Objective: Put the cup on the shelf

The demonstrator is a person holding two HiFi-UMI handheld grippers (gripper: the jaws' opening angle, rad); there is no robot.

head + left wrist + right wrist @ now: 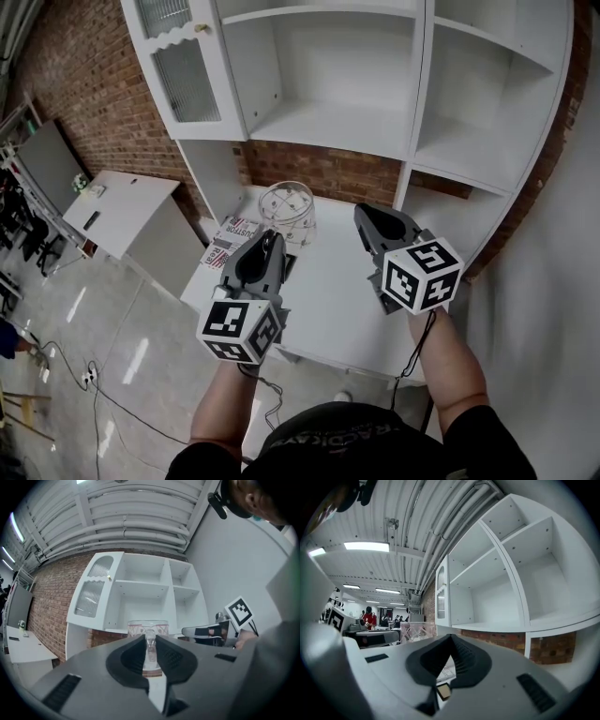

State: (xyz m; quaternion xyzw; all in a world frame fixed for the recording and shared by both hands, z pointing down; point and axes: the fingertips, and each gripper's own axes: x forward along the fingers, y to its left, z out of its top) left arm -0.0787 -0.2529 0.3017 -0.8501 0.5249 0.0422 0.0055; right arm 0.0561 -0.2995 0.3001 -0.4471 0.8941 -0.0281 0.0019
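Some printed paper lies at the left edge of the desk. Just right of it my left gripper is clenched on the glass cup. Its jaws pinch the clear handle, and the left gripper view shows that handle squeezed between the pads with the cup's patterned wall just beyond. The cup is near the desk's back left corner, below the shelf unit. I cannot tell whether its base rests on the desk or is just off it. My right gripper hangs over the middle of the desk toward the back edge, jaws pressed together with nothing in them. Above and behind, the shelf is bare in every open compartment. I judge the grasp done. What is left is the lift, the carry up to a shelf board, the set-down there, and letting go.
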